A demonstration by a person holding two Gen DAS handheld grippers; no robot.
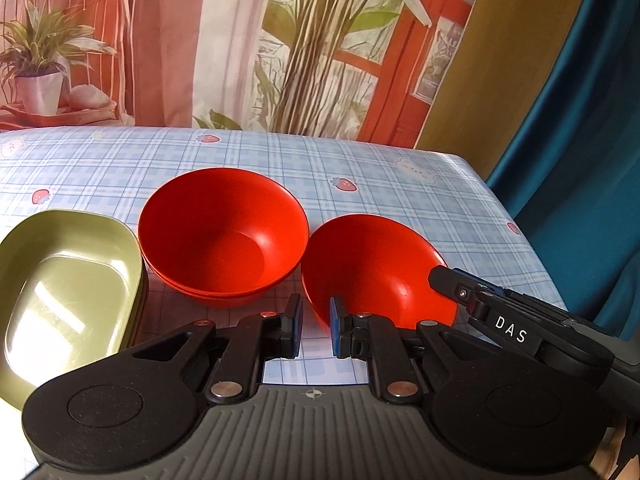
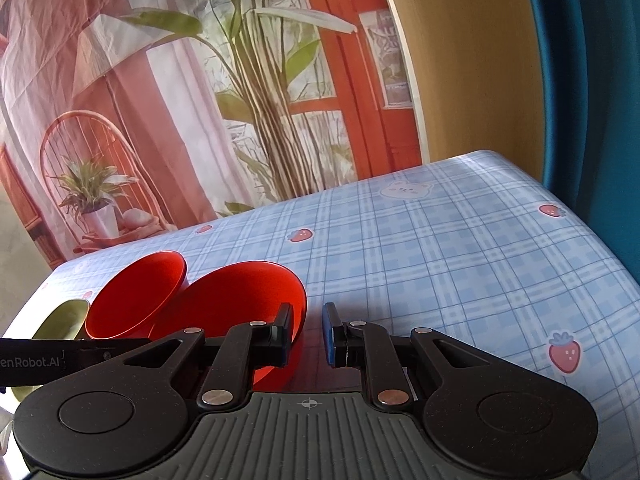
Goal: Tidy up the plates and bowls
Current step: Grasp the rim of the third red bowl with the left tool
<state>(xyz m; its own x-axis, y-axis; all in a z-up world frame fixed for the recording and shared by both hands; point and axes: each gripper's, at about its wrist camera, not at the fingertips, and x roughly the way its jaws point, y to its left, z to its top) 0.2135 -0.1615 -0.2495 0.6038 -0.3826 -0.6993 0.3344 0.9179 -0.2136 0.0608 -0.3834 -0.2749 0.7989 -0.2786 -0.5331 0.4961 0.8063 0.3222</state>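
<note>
Nearby, green dish (image 1: 68, 300), stacked red bowls (image 1: 224, 236)

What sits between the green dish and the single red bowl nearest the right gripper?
In the left wrist view, a stack of red bowls stands between the green dish and the single red bowl, close beside both; whether they touch is unclear.

On the counter (image 1: 400, 184), the dish (image 1: 68, 292) lies left, stacked bowls (image 1: 224, 236) beside it, a tilted bowl (image 1: 376, 264) right.
</note>
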